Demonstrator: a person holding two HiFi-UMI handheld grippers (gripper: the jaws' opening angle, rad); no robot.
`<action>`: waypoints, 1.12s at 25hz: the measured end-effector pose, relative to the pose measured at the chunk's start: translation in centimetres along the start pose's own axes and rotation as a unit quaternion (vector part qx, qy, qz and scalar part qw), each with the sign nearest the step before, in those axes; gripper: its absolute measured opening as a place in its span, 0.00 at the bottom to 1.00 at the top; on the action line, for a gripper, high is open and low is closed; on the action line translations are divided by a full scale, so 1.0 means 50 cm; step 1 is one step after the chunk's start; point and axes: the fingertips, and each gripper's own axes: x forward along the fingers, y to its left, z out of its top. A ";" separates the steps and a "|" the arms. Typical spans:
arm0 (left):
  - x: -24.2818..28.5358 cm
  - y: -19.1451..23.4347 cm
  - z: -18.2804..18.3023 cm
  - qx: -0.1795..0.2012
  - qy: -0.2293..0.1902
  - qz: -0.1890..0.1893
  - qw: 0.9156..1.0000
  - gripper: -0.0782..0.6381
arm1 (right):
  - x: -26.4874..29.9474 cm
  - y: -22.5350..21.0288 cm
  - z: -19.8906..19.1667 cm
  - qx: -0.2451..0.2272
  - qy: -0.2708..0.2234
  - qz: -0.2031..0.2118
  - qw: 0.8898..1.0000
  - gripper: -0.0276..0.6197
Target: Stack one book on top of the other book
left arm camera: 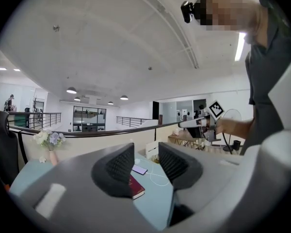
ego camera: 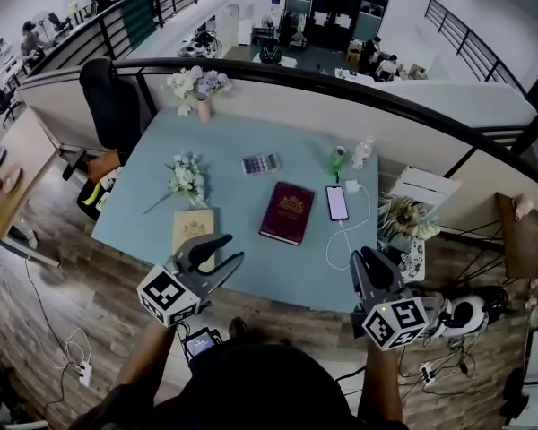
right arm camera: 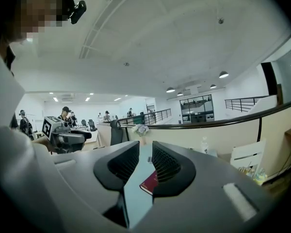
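Observation:
Two books lie apart on the light blue table [ego camera: 152, 195]. The tan book [ego camera: 193, 229] is at the front left and the maroon book [ego camera: 287, 211] near the middle. My left gripper [ego camera: 226, 251] hovers over the table's front edge, just right of the tan book, open and empty. Through its jaws [left arm camera: 146, 166] I see the maroon book [left arm camera: 137, 186]. My right gripper [ego camera: 372, 262] hangs off the front right corner, its jaws a little apart with nothing between them. The right gripper view [right arm camera: 145, 161] shows the maroon book [right arm camera: 150, 182] beyond the jaws.
A phone [ego camera: 337, 202] on a white cable lies right of the maroon book. Behind are a calculator [ego camera: 260, 163], a loose flower bunch [ego camera: 187, 176], a flower vase [ego camera: 200, 86] and two bottles [ego camera: 350, 156]. A black chair [ego camera: 108, 97] stands at the table's left.

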 end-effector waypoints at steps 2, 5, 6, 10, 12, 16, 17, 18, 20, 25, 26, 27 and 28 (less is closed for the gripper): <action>-0.002 0.023 0.000 0.000 -0.002 -0.009 1.000 0.35 | 0.014 0.010 0.000 0.000 0.001 -0.011 1.000 0.16; -0.006 0.059 -0.005 -0.001 -0.004 -0.020 1.000 0.35 | 0.038 0.024 0.000 0.001 0.001 -0.026 1.000 0.16; -0.007 0.070 -0.009 -0.003 -0.004 -0.024 1.000 0.35 | 0.045 0.028 0.000 0.002 0.000 -0.030 1.000 0.16; -0.015 0.101 -0.019 -0.008 -0.004 -0.039 0.999 0.35 | 0.066 0.049 0.000 0.004 0.000 -0.045 0.999 0.16; -0.017 0.117 -0.021 -0.006 -0.006 -0.045 0.999 0.35 | 0.077 0.056 0.003 0.003 -0.003 -0.049 0.999 0.16; 0.000 0.152 -0.027 0.004 -0.007 -0.056 0.998 0.35 | 0.122 0.061 0.002 0.014 -0.016 -0.046 0.999 0.16; 0.010 0.161 -0.030 0.004 -0.007 -0.058 0.998 0.35 | 0.137 0.058 -0.001 0.017 -0.015 -0.043 0.999 0.16; 0.019 0.168 -0.033 0.002 -0.009 -0.058 0.998 0.35 | 0.152 0.053 -0.003 0.018 -0.011 -0.038 0.999 0.16; 0.037 0.183 -0.038 -0.005 -0.015 -0.050 0.999 0.35 | 0.175 0.037 -0.011 0.016 0.000 -0.034 0.999 0.16; 0.086 0.226 -0.077 -0.023 -0.008 -0.022 0.999 0.35 | 0.231 -0.026 -0.055 0.036 0.013 -0.037 0.999 0.16; 0.098 0.232 -0.089 -0.026 -0.003 -0.019 0.999 0.35 | 0.242 -0.040 -0.065 0.042 0.013 -0.037 0.998 0.16; 0.111 0.237 -0.101 -0.029 0.003 -0.015 0.999 0.35 | 0.252 -0.054 -0.075 0.047 0.015 -0.035 0.998 0.16; 0.125 0.240 -0.113 -0.031 0.010 -0.013 0.999 0.35 | 0.264 -0.068 -0.085 0.052 0.019 -0.033 0.998 0.16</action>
